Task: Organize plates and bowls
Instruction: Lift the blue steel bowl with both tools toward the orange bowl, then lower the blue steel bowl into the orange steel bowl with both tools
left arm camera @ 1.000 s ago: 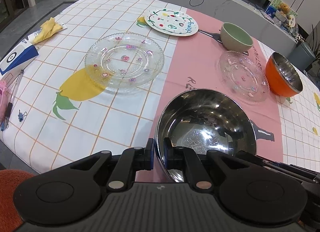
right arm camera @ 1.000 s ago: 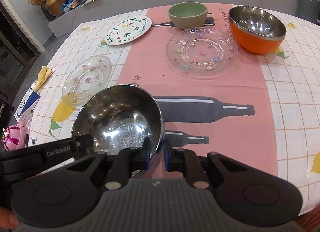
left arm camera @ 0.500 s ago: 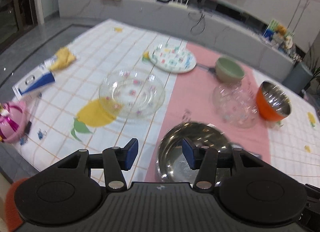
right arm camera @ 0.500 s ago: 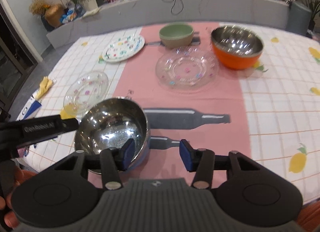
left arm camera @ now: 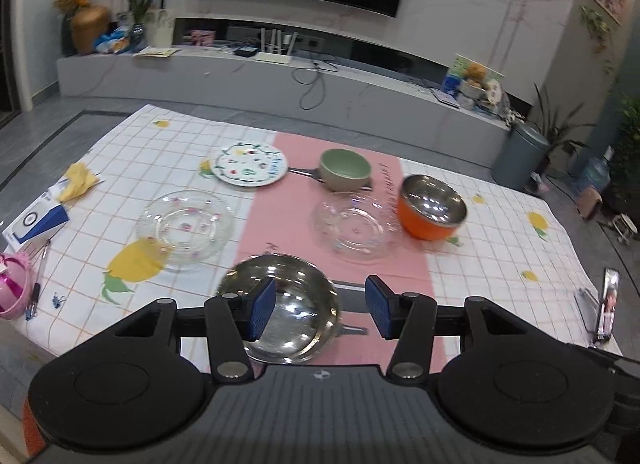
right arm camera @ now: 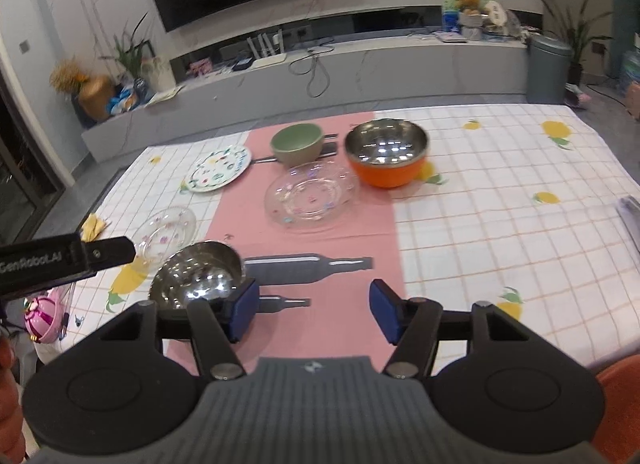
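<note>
A steel bowl (left arm camera: 296, 304) (right arm camera: 196, 280) stands alone at the table's near edge on the pink runner. My left gripper (left arm camera: 320, 310) hangs open above and behind it, touching nothing. My right gripper (right arm camera: 314, 314) is to the bowl's right, its jaws opening with nothing between them. Farther back are an orange steel-lined bowl (left arm camera: 432, 207) (right arm camera: 386, 159), a green bowl (left arm camera: 345, 167) (right arm camera: 297, 142), a painted white plate (left arm camera: 249, 163) (right arm camera: 219, 168) and two clear glass plates, one left (left arm camera: 185, 229) (right arm camera: 166, 232) and one right (left arm camera: 354, 225) (right arm camera: 312, 195).
A pink toy ball (left arm camera: 12, 292), pens, a blue-white box (left arm camera: 36, 219) and a yellow cloth (left arm camera: 80, 179) lie along the table's left edge. A phone on a stand (left arm camera: 608, 310) is at the right edge. The left tool's black side (right arm camera: 68, 260) juts into the right wrist view.
Both grippers were shut on the steel bowl's near rim; they have opened, let go and drawn up and back. The bowl stays on the table.
</note>
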The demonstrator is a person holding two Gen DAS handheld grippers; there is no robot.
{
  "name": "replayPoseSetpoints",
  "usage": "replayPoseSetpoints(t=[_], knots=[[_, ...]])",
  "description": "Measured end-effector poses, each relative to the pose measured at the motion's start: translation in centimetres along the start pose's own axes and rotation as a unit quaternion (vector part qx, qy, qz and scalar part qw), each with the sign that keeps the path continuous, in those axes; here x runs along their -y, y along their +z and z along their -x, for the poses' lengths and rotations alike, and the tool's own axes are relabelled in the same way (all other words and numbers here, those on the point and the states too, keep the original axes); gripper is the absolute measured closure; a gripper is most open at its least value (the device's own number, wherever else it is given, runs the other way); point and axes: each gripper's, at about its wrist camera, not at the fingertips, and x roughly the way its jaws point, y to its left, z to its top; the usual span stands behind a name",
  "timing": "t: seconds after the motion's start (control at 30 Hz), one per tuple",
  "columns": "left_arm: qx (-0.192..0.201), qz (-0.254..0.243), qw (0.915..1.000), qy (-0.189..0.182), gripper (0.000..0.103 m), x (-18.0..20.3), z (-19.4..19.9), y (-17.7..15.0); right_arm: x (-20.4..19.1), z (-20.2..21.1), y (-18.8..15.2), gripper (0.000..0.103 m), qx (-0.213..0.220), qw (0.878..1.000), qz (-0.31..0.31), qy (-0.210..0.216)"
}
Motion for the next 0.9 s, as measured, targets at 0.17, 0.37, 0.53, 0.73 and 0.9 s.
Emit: replayPoseSetpoints(t=[0.17, 0.37, 0.53, 0.73, 0.9], knots=[[-0.009, -0.003, 0.9997, -0.023, 0.043, 1.3, -0.9, 0.8, 2.1, -0.2, 0.9, 0.041, 0.001, 1.000, -0.024, -0.005], [-0.017, -0.001, 0.9991, -0.040, 0.043, 2.6, -3.4, 3.4, 3.9, -2.2, 4.2, 0.041, 0.001, 0.999, -0.042, -0.016], [-0.029, 0.010, 0.9983, -0.049, 0.043, 3.8, -7.5, 6.2, 6.4, -5.1, 7.2, 0.041, -0.011, 0.998, -0.060, -0.032], [-0.056, 0.016, 0.9956, -0.074, 0.043, 5.9, -13.0, 9.3, 9.3, -9.3, 11.0, 0.042, -0.023, 0.994, -0.090, -0.052], [-0.082, 0.021, 0.9922, -0.092, 0.043, 7.5, -18.0, 11.0, 10.5, -13.4, 13.8, 0.042, -0.035, 0.993, -0.098, -0.060]])
